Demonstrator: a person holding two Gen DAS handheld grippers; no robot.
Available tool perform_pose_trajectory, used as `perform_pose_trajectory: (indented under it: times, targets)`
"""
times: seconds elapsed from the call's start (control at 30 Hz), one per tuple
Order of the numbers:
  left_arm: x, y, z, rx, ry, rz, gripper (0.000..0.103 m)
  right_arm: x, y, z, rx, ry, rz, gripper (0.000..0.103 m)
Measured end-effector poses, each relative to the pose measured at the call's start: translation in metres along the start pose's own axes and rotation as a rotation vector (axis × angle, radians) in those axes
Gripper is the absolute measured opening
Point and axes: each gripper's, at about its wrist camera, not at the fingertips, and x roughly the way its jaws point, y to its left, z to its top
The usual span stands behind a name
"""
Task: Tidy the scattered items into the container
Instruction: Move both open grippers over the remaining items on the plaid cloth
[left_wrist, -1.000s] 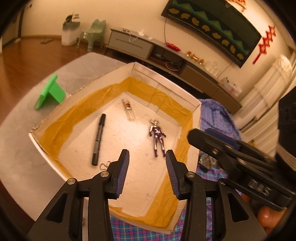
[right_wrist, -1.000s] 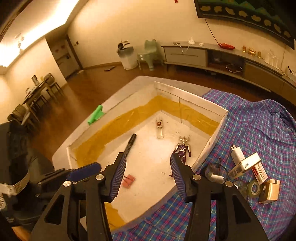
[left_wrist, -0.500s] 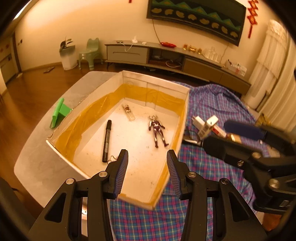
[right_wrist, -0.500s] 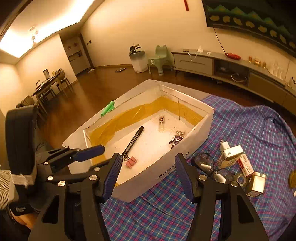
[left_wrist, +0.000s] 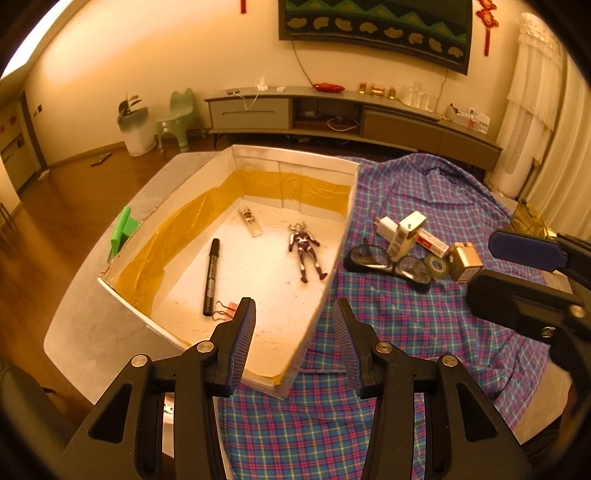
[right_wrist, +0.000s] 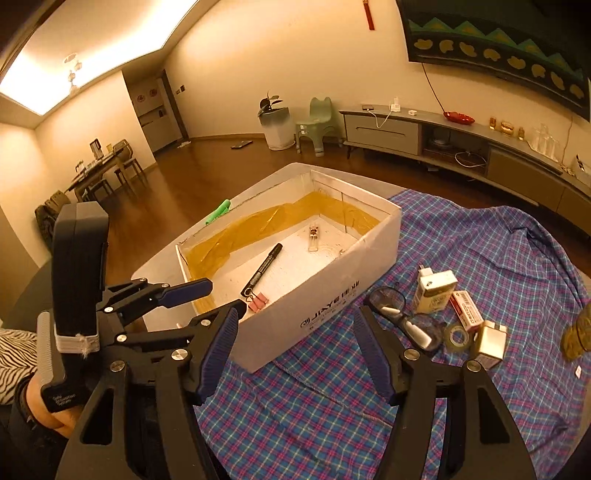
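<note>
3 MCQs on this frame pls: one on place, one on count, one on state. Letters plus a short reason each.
1. Where does the black marker lie?
A. inside the white box
B. on the plaid cloth
C. on the floor

2. How many things lie in the box?
A. two
B. four
C. six

3. What is between the fingers of the right hand-held gripper?
A. the eyeglasses
B. the tape roll
C. nothing, jaws opening

Answers:
1 A: it lies on the box floor beside the pink binder clip.
2 B: marker, clip, toy figure and a small clear item.
3 C: the gap is empty, with eyeglasses and tape roll out on the cloth.
</note>
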Motion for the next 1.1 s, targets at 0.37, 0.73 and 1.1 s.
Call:
perform_pose_trajectory:
  times: [0.37,0.73,1.1]
  targets:
    - [-0.01,-0.046,-0.003,0.09,-0.033,-0.11,0.046,-0.046,-0.052,-0.013,0.09,-0.071,-0.043,0.066]
    - [0.047,-0.082,-0.015,0.084,0.104,-0.193,0.046,-0.007,-0.15,-0.039,0.247,0.01,-0.206,0.066]
    - [0.132,-0.105,0.001,-0.055,0.257,-0.221,0.049,0.065,-0.221,-0.061,0.308,0.145,-0.406,0.072]
